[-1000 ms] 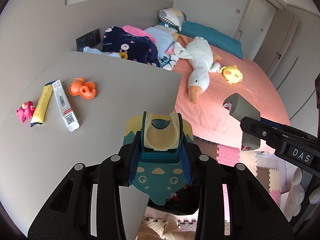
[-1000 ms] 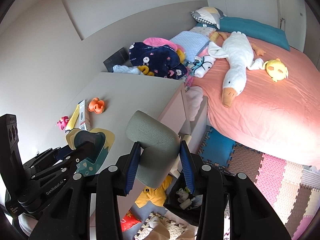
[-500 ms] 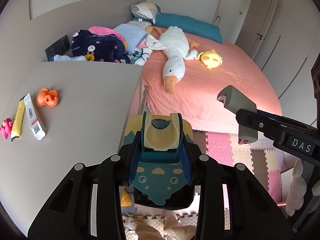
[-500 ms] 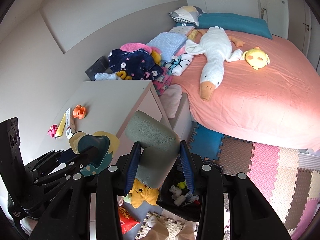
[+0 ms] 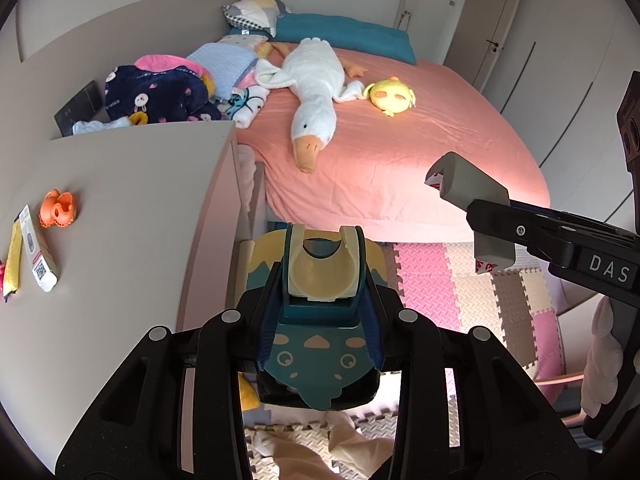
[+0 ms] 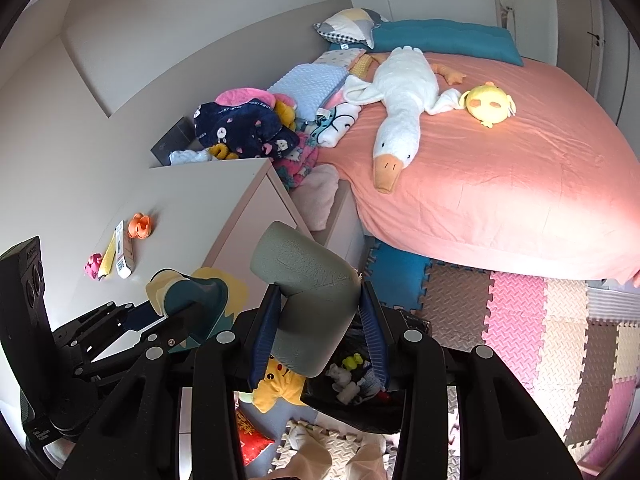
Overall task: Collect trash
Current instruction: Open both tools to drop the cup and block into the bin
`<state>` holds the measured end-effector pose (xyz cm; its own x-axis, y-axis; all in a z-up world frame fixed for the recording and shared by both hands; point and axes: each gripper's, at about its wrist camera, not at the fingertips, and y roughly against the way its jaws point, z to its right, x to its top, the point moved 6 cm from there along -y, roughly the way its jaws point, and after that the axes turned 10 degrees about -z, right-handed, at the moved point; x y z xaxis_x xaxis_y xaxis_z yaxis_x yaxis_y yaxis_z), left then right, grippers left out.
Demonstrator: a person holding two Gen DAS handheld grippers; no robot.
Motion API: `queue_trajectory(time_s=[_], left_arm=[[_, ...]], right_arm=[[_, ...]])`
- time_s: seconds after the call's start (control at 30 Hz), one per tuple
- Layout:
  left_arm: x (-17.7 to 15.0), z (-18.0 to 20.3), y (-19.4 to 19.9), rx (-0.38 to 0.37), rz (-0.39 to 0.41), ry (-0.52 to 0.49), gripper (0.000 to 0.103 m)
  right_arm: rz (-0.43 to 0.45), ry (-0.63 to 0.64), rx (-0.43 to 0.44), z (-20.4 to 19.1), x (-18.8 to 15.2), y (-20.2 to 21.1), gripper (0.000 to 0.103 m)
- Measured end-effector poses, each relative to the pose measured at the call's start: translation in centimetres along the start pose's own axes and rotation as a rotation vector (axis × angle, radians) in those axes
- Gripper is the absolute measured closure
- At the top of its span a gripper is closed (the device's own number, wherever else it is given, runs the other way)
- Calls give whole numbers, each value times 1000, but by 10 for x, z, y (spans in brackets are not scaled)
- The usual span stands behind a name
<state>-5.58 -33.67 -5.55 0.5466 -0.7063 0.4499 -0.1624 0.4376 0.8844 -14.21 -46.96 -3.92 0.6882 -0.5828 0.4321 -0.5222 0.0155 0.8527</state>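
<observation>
Nearest, the left gripper [image 5: 320, 280] is clamped on a teal and yellow plastic toy piece [image 5: 316, 344] with a cartoon face, its blue pads pressing both sides. Beside it the right gripper [image 6: 316, 320] pinches a bent grey foam corner guard [image 6: 308, 300] between its pads, with the guard's upper end sticking out above the fingers. Both are held over the gap past the edge of the beige desk [image 5: 132, 208].

Directly below the grippers sits a black bin [image 6: 360, 404] with small scraps in it, on a floor of interlocking foam mats [image 6: 520, 320] in pink, cream, brown and blue. A yellow plush [image 6: 276, 384] lies just beside the bin, under the desk edge.

On the desk top, well apart from the grippers, lie an orange rubber toy [image 5: 58, 208], a white box with a QR code [image 5: 38, 256], a yellow packet [image 5: 12, 264] touching it, and a small pink toy [image 6: 93, 266].

Farther off is the bed with a salmon-pink sheet [image 5: 420, 152]. A big white goose plush [image 5: 314, 92] sprawls across it, a round yellow chick plush [image 5: 390, 96] near its wing. Navy, pink and light blue blankets [image 5: 160, 92] pile between desk and bed. At the head lie a teal bolster [image 5: 348, 36] and a patchwork pillow [image 5: 252, 10]; pale wardrobe doors [image 5: 560, 60] stand beyond.
</observation>
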Motion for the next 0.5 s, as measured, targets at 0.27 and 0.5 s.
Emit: queue_trajectory(time_s=[0.27, 0.5], left_arm=[[-3, -5, -7, 11, -57, 32, 6], [-1, -14, 0, 13, -30, 57, 6]], right_arm=[[42, -27, -20, 7, 0, 9, 25], [83, -40, -33, 11, 4, 19, 23]])
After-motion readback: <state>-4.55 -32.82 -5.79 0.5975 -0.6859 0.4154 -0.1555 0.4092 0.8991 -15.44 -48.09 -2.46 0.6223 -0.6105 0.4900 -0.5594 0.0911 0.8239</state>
